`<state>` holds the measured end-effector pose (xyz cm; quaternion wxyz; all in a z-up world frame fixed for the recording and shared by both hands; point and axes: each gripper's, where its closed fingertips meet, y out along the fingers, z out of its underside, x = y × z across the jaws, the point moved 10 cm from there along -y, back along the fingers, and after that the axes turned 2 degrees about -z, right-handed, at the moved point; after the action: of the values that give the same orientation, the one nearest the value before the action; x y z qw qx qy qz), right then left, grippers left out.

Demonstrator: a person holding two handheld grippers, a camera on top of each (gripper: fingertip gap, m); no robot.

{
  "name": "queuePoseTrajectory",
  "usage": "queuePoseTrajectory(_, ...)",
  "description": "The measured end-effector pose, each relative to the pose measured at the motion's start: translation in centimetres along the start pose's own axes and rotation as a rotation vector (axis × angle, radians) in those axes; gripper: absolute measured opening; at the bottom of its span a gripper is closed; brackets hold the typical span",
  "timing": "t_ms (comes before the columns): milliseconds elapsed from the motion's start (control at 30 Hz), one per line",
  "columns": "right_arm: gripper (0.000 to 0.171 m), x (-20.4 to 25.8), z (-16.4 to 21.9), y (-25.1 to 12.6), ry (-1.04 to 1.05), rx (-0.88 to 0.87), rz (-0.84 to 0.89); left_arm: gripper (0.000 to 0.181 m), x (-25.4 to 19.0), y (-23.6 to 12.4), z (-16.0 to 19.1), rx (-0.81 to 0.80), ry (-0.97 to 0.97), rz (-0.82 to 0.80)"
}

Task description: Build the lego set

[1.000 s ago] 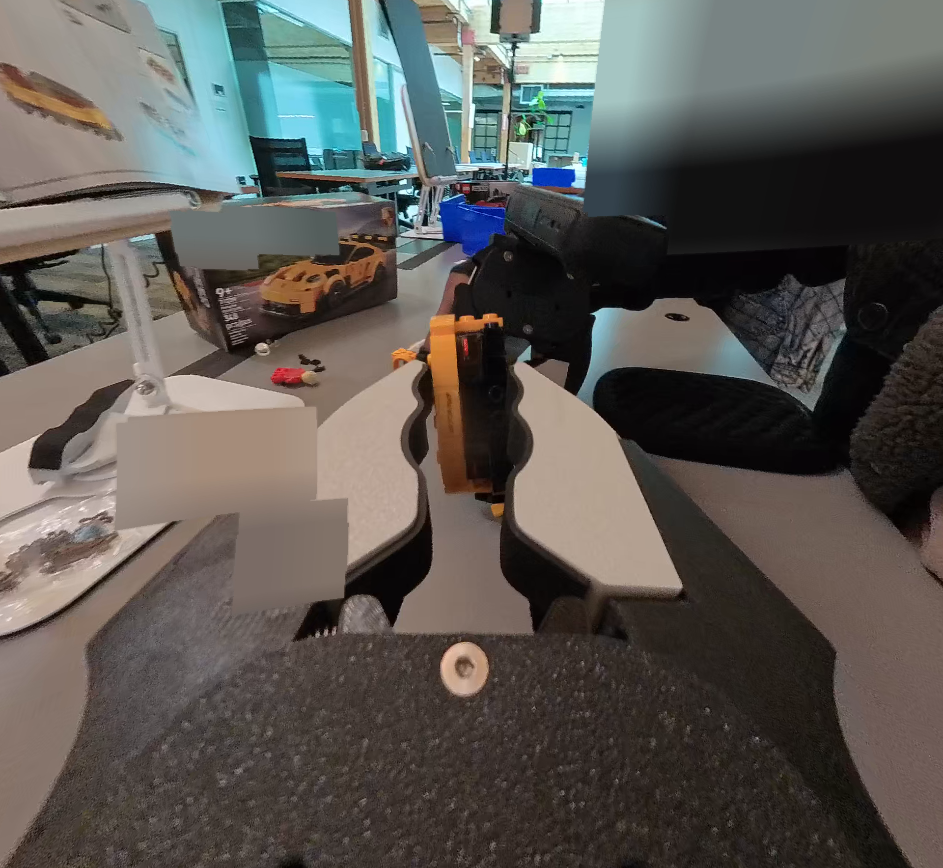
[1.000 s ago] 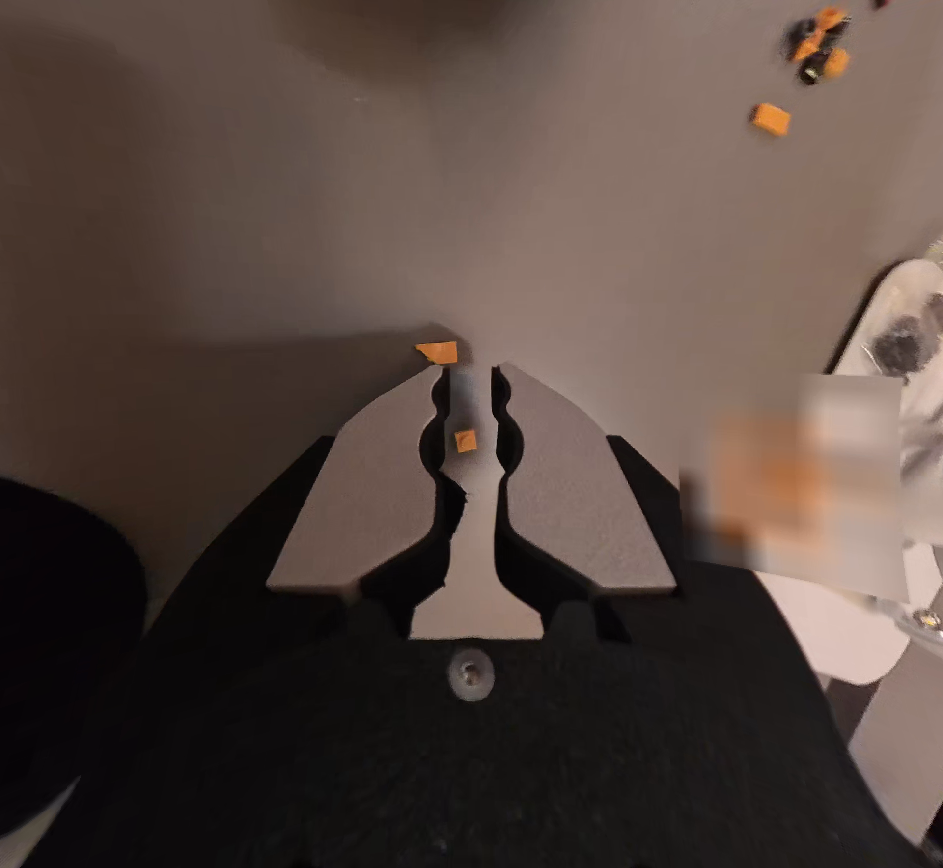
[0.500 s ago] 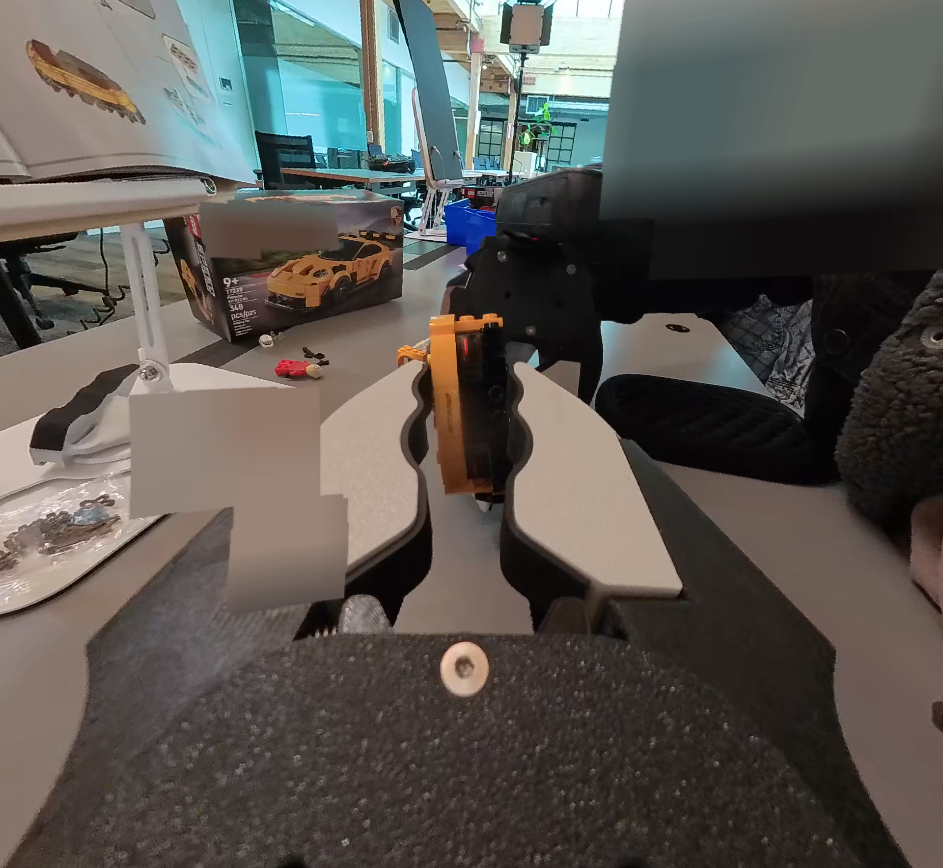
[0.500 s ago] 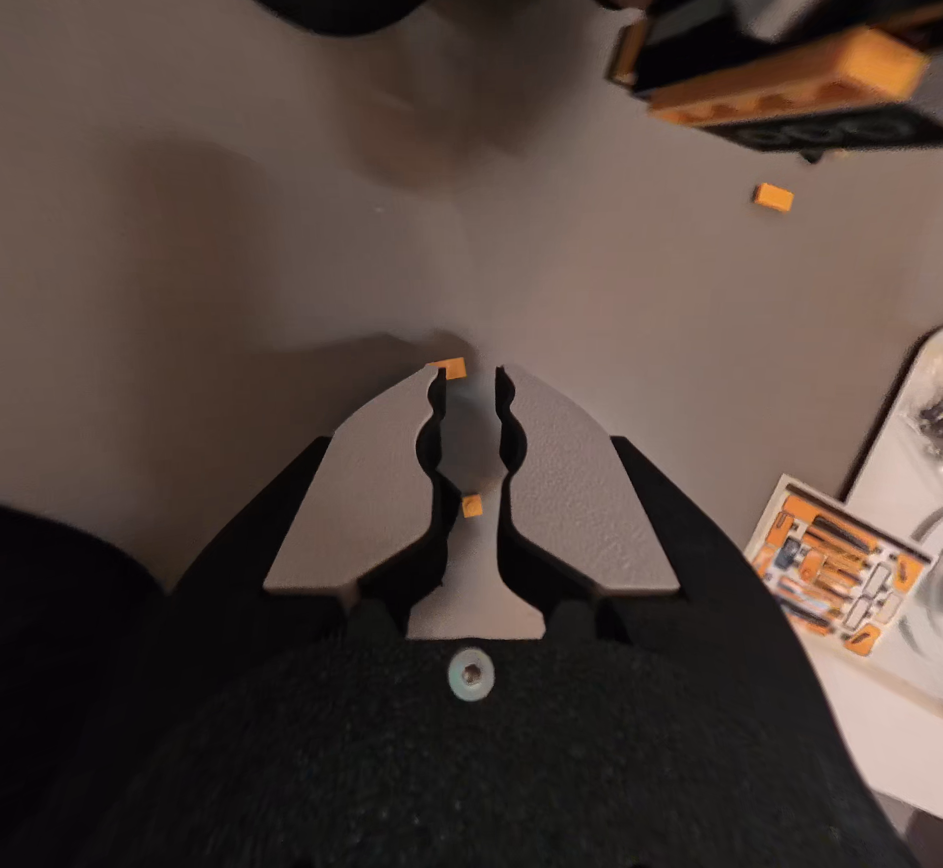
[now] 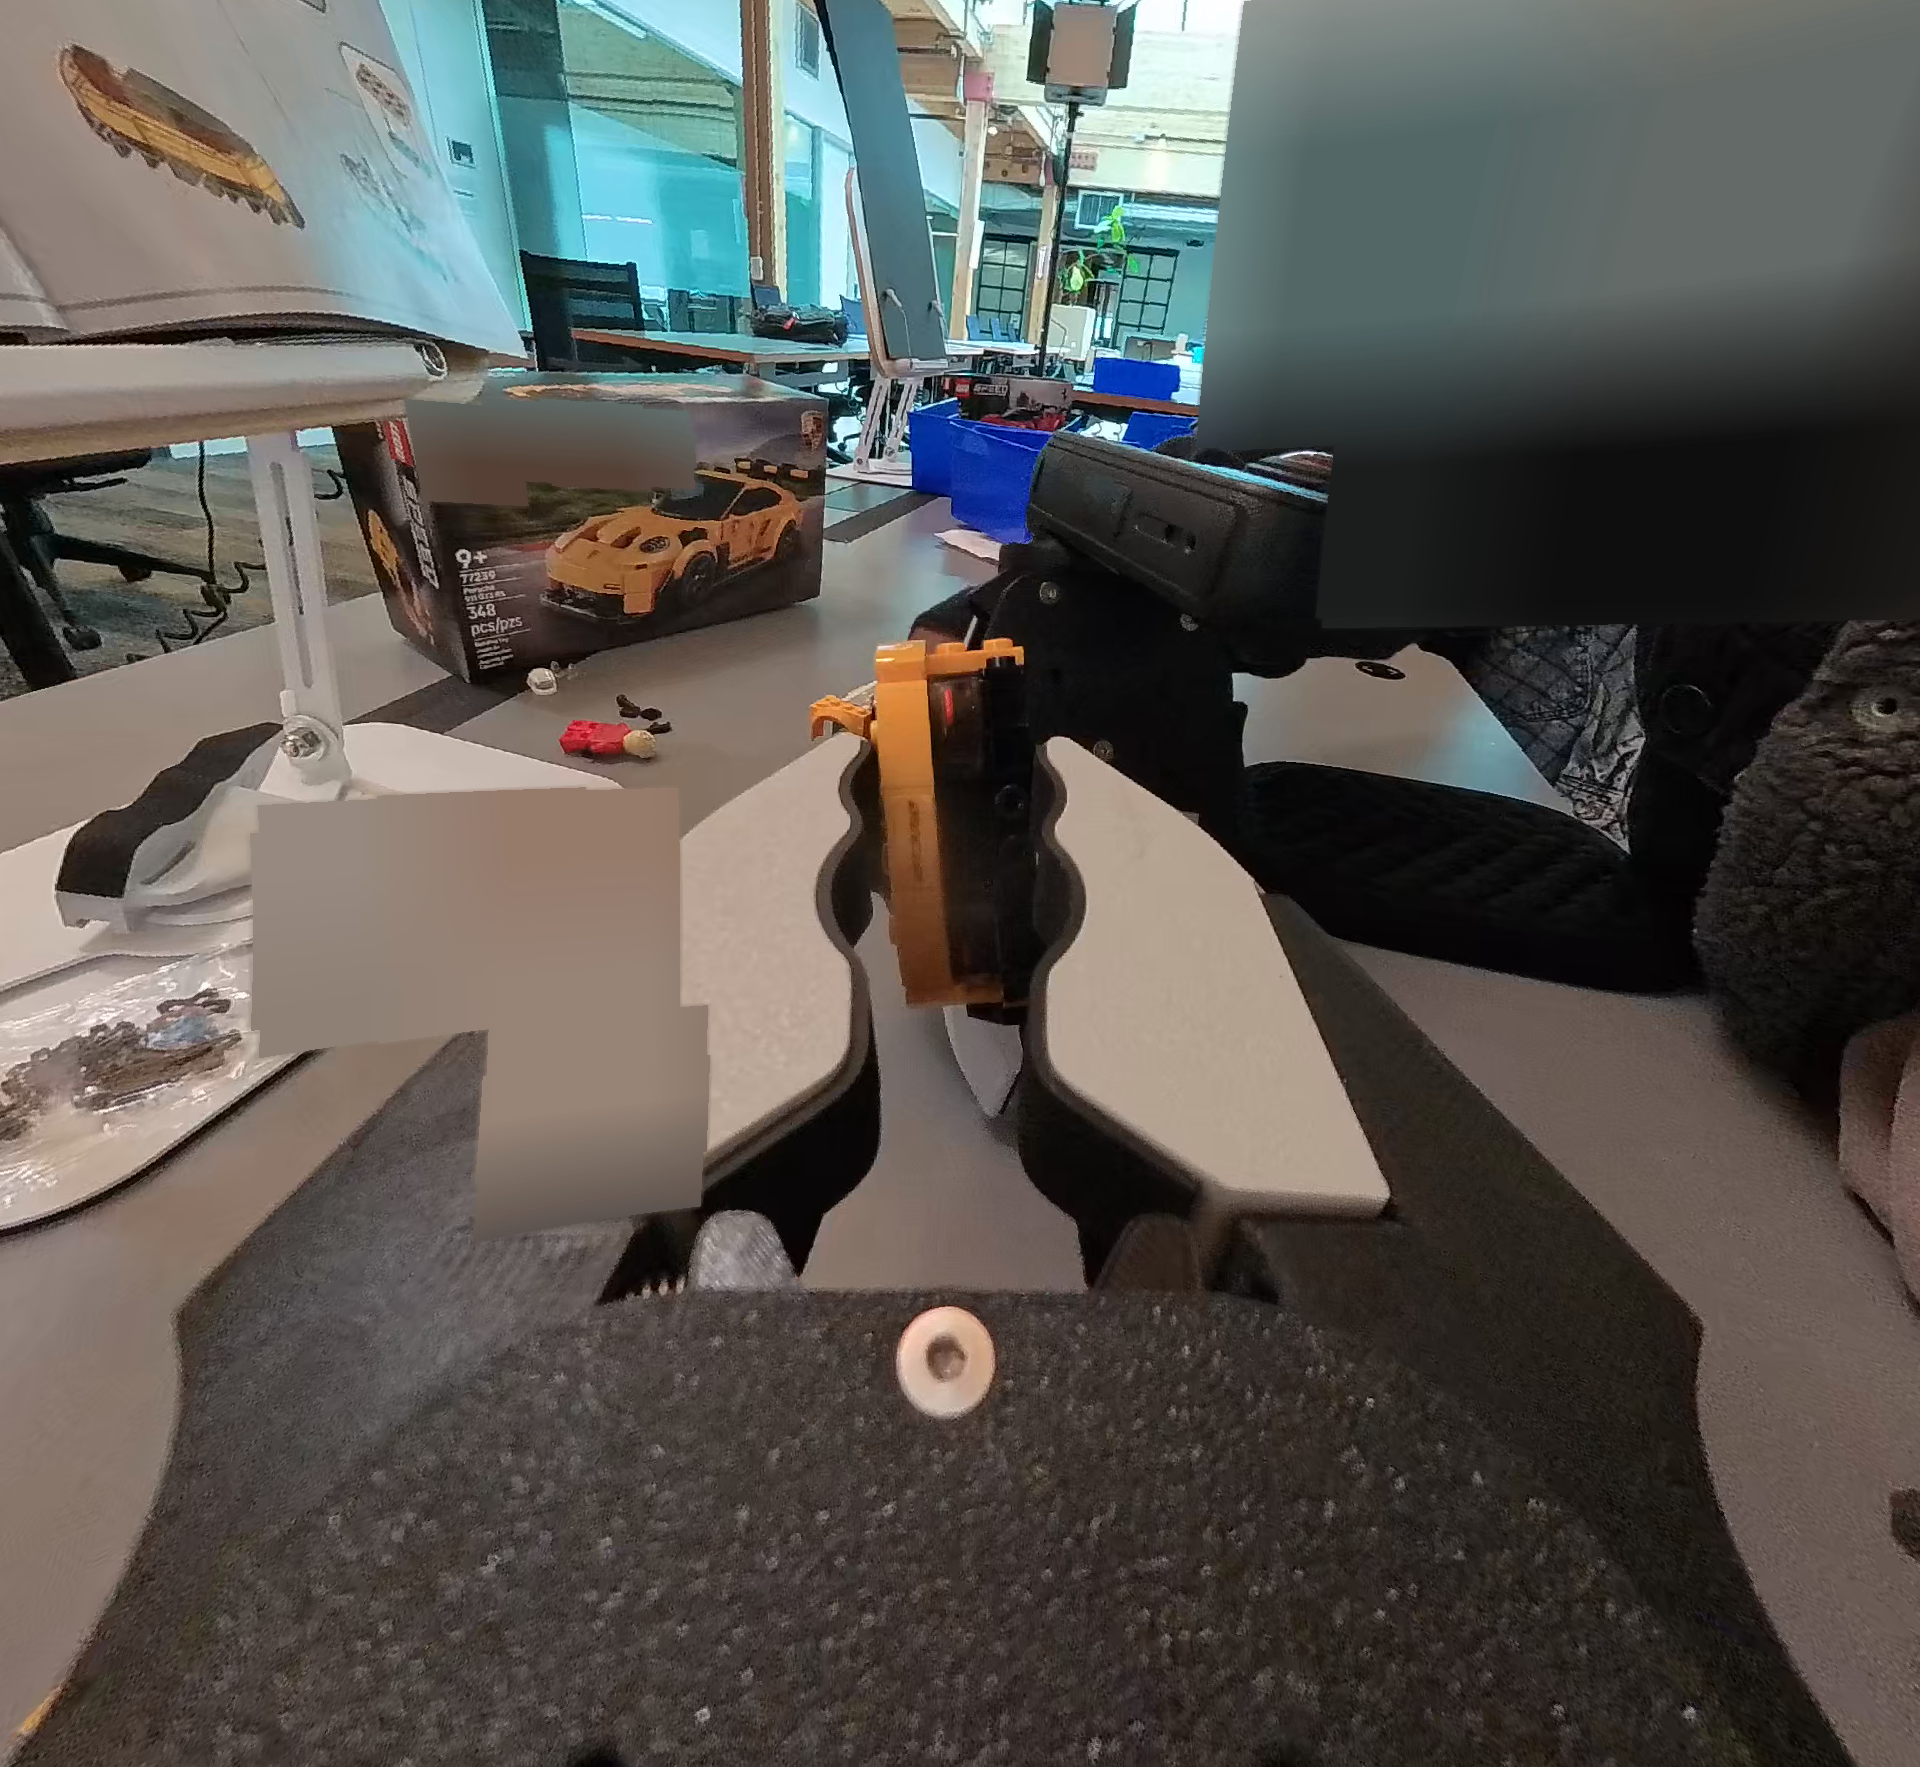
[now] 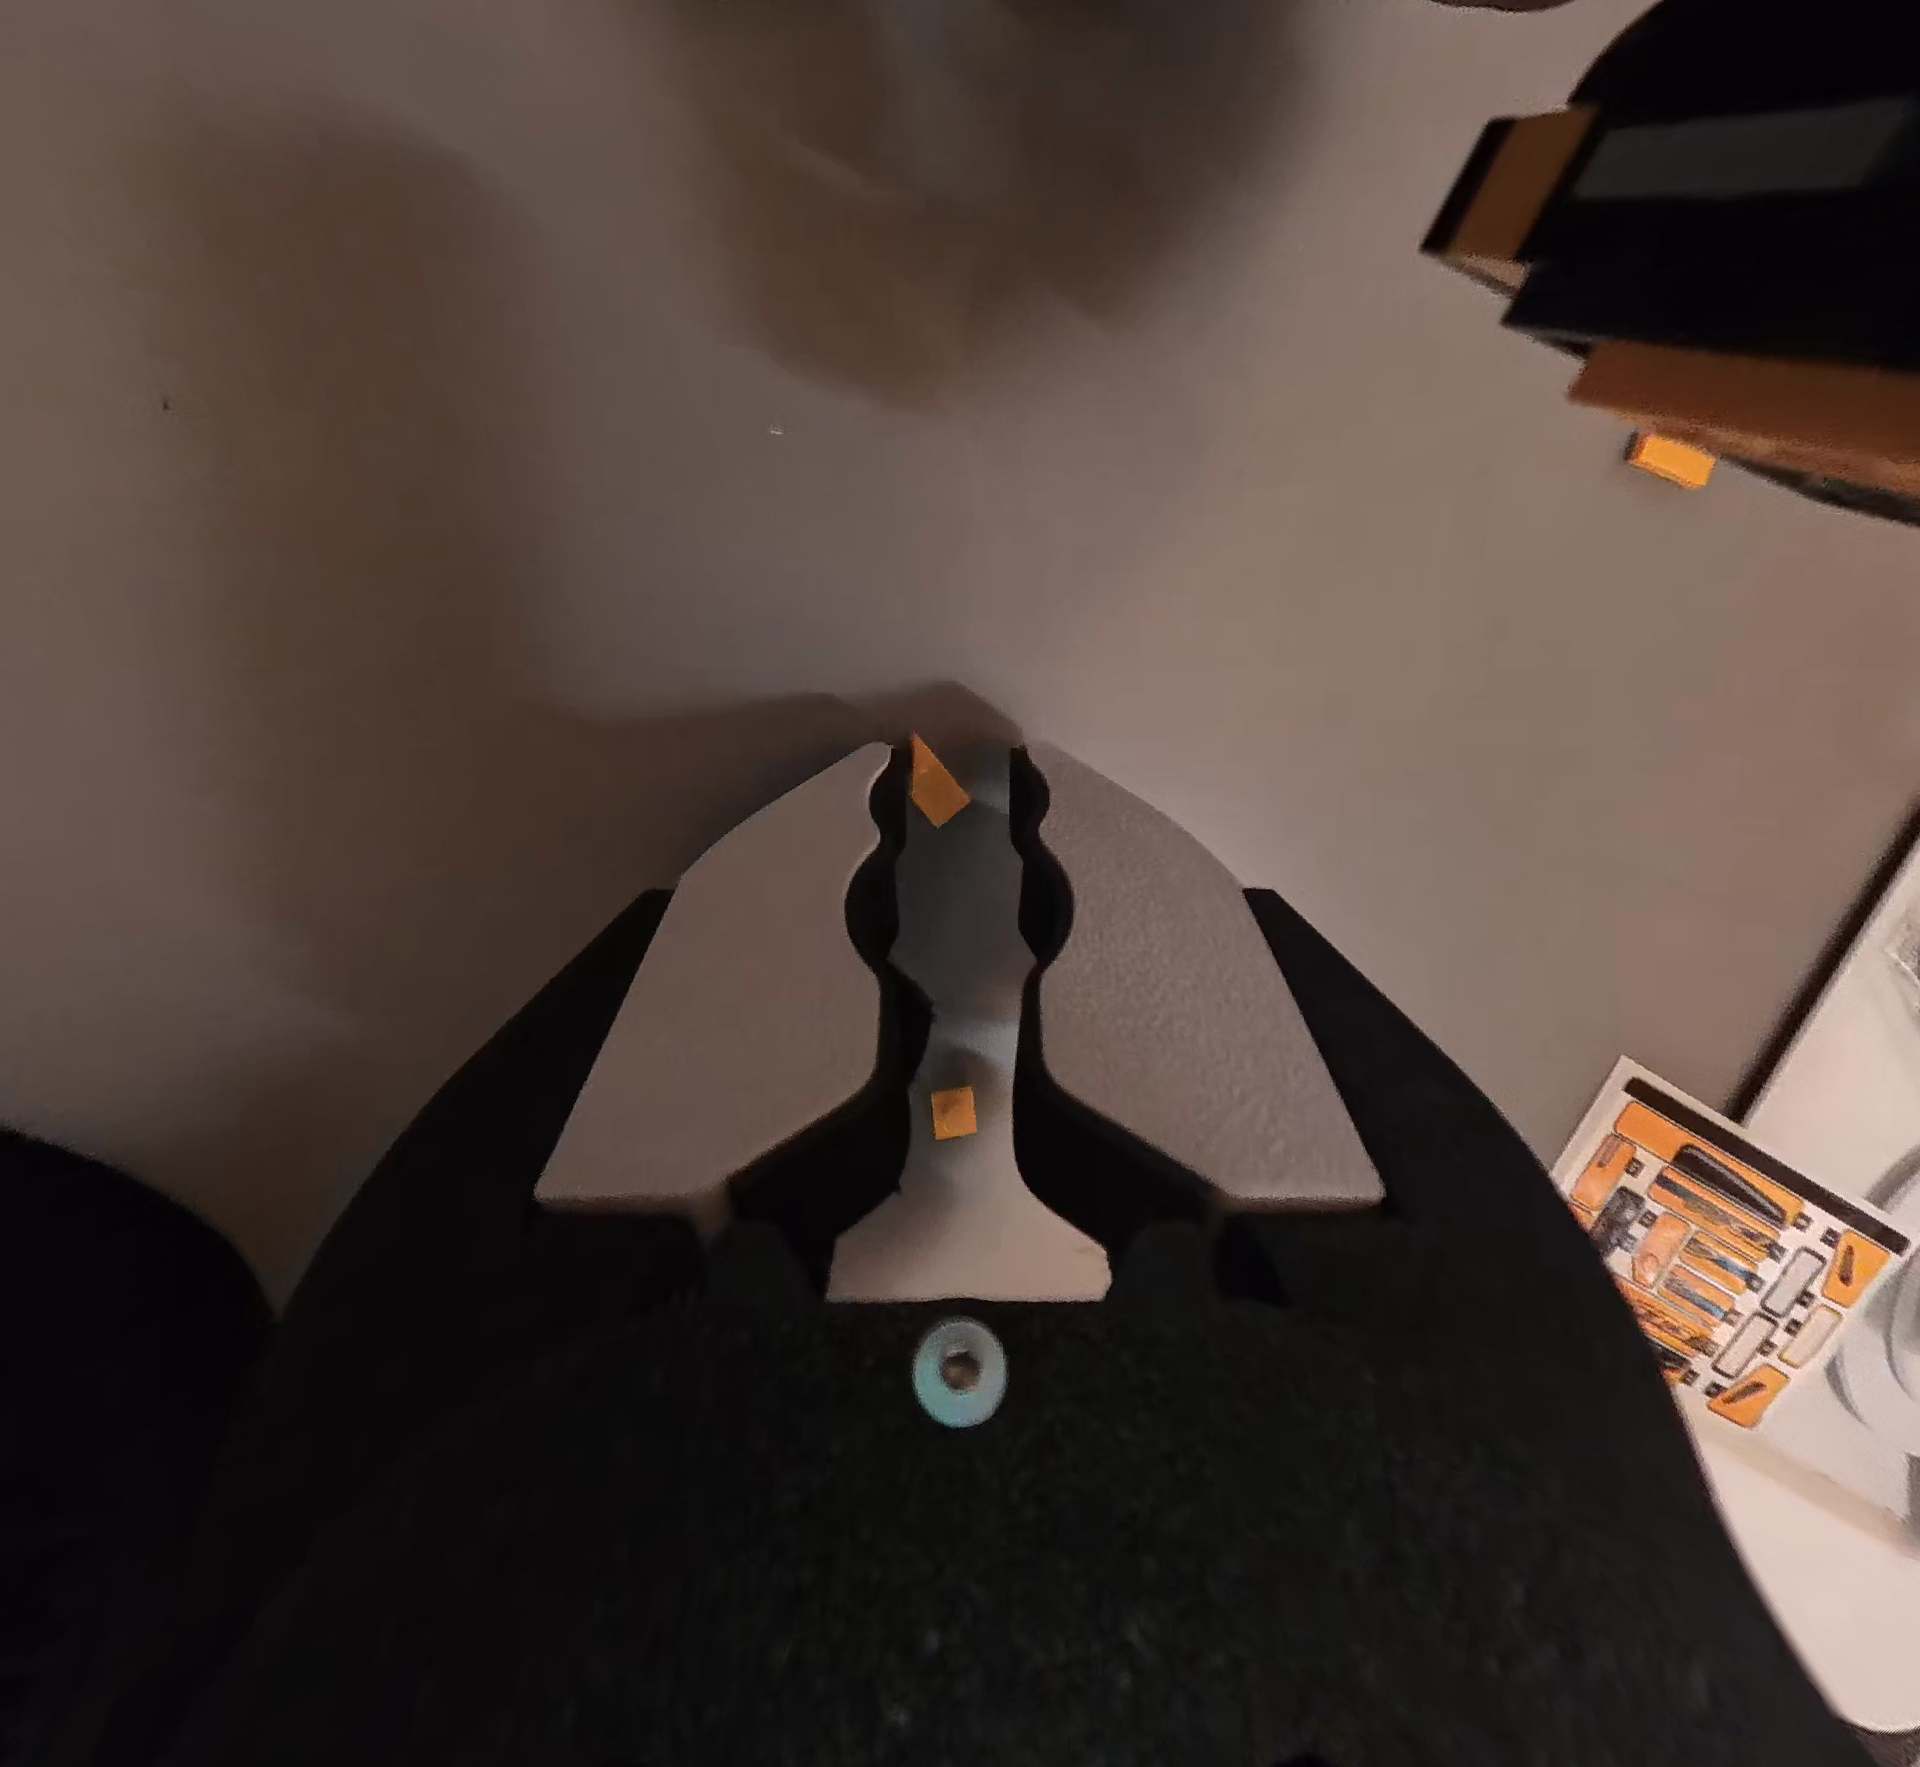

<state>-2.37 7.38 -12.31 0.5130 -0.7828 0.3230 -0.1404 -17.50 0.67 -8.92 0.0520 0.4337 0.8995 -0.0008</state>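
Left tongs (image 5: 951,844) around yellow-black car body (image 5: 951,824)

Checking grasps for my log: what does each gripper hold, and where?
Left gripper clamps the orange-and-black car assembly across its flat sides. Right gripper: open, straddling a small orange piece.

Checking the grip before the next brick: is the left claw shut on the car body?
Shut: the left claw clamps the yellow-and-black car body on both sides.

Print on set box (image 5: 603,522), unquoted
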Motion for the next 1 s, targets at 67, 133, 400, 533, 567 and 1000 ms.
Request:
queuePoseTrajectory(67,0.016,-0.2,-0.1,0.1,0.032,0.006,0.015,0.027,0.0,0.0,0.0,0.0,0.0,-0.001)
queuePoseTrajectory(133,0.009,-0.2,0.0,0.1,0.078,0.008,0.013,0.027,0.0,0.0,0.0,0.001,0.0,-0.001)
queuePoseTrajectory(400,0.016,-0.1,0.9,-0.6,0.219,-0.051,-0.014,0.027,-0.1,0.0,0.0,0.004,-0.002,0.003)
queuePoseTrajectory(533,0.016,-0.6,1.6,-0.7,0.182,-0.067,-0.037,0.027,-0.1,0.1,0.1,0.008,0.001,0.006)
queuePoseTrajectory(567,0.016,-0.8,1.7,-0.5,0.169,-0.069,-0.051,0.027,-0.1,0.1,0.1,0.008,0.003,0.007)
queuePoseTrajectory(1000,0.008,-0.4,1.6,-0.3,0.198,-0.06,-0.077,0.027,-0.7,0.4,0.2,0.047,0.054,0.018)
